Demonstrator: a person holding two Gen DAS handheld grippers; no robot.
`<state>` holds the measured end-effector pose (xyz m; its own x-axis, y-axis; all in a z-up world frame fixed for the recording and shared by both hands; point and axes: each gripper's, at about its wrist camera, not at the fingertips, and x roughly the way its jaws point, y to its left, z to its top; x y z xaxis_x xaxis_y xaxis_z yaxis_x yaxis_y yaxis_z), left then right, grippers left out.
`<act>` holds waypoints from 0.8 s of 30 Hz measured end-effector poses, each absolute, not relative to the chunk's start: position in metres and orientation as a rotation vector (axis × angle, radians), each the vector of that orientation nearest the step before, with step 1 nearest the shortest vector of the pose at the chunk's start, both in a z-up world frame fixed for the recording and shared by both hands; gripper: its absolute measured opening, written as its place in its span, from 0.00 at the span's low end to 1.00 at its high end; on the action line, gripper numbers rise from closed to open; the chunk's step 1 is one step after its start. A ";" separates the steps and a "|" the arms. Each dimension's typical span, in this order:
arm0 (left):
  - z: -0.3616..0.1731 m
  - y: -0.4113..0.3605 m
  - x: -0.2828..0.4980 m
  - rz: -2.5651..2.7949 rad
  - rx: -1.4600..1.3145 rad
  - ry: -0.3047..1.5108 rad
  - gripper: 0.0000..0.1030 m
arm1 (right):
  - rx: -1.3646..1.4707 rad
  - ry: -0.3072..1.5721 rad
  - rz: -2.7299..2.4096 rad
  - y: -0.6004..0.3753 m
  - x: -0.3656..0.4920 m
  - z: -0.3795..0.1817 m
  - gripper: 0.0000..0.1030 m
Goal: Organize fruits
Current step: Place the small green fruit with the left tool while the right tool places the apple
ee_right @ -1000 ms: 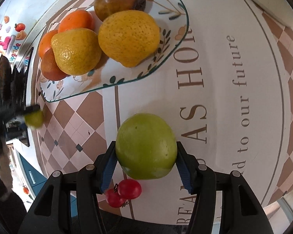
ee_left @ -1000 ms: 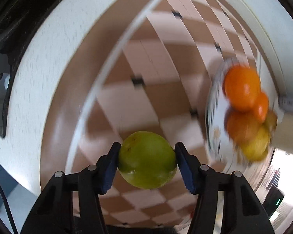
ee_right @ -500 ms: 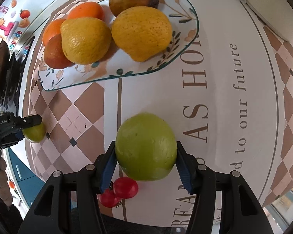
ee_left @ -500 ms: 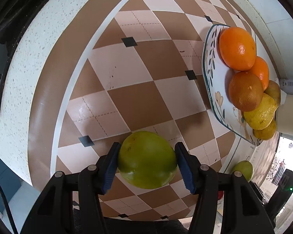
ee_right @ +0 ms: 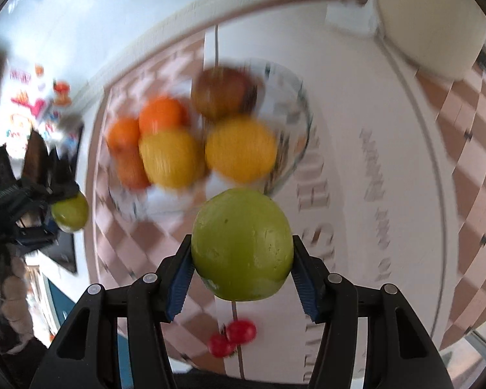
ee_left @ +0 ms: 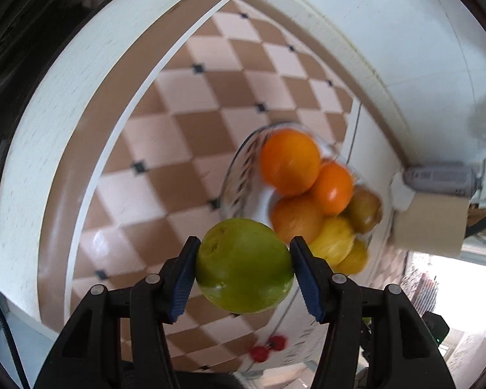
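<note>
My left gripper (ee_left: 244, 272) is shut on a green apple (ee_left: 244, 267), held above the checkered tablecloth just in front of the fruit plate (ee_left: 239, 175). The plate carries oranges (ee_left: 290, 160), yellow lemons (ee_left: 332, 240) and a brownish apple (ee_left: 364, 209). My right gripper (ee_right: 241, 262) is shut on a second green apple (ee_right: 241, 244), lifted above the cloth near the same plate (ee_right: 291, 97), with its lemons (ee_right: 239, 149), oranges (ee_right: 160, 115) and red-brown apple (ee_right: 223, 92). The left gripper with its apple (ee_right: 69, 212) shows at the right wrist view's left edge.
Two red cherries (ee_right: 233, 337) lie on the cloth below my right gripper, also seen as cherries (ee_left: 269, 347) in the left wrist view. A cardboard box (ee_left: 429, 223) stands right of the plate. The table edge (ee_left: 35, 149) curves along the left.
Both grippers have risen and tipped up with their apples still gripped. The plate now sits lower and nearer the centre in both views, blurred by the motion.
</note>
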<state>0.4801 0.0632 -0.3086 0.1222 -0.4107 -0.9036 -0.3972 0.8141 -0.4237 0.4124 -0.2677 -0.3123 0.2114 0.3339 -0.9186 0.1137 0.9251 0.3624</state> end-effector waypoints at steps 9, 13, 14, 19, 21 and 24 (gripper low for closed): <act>-0.336 0.056 0.510 0.013 -0.735 1.570 0.53 | 0.379 1.307 0.085 -0.307 0.492 -0.299 0.57; -0.352 0.055 0.509 0.023 -0.763 1.615 0.53 | 0.367 1.337 0.081 -0.306 0.511 -0.314 0.57; -0.355 0.055 0.508 0.022 -0.773 1.625 0.53 | 0.366 1.344 0.079 -0.305 0.514 -0.319 0.57; -0.365 0.050 0.505 0.018 -0.770 1.673 0.53 | 0.411 1.389 0.083 -0.299 0.520 -0.338 0.58; -0.363 0.050 0.505 0.013 -0.755 1.670 0.53 | 0.434 1.406 0.087 -0.299 0.518 -0.344 0.58; -0.362 0.045 0.505 -0.002 -0.732 1.675 0.55 | 0.455 1.410 0.085 -0.300 0.517 -0.351 0.70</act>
<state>0.5051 0.0455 -0.3623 -0.0528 -0.4612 -0.8857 -0.4589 0.7990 -0.3886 0.5167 -0.2997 -0.3506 0.1728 0.3231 -0.9305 0.2087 0.9112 0.3552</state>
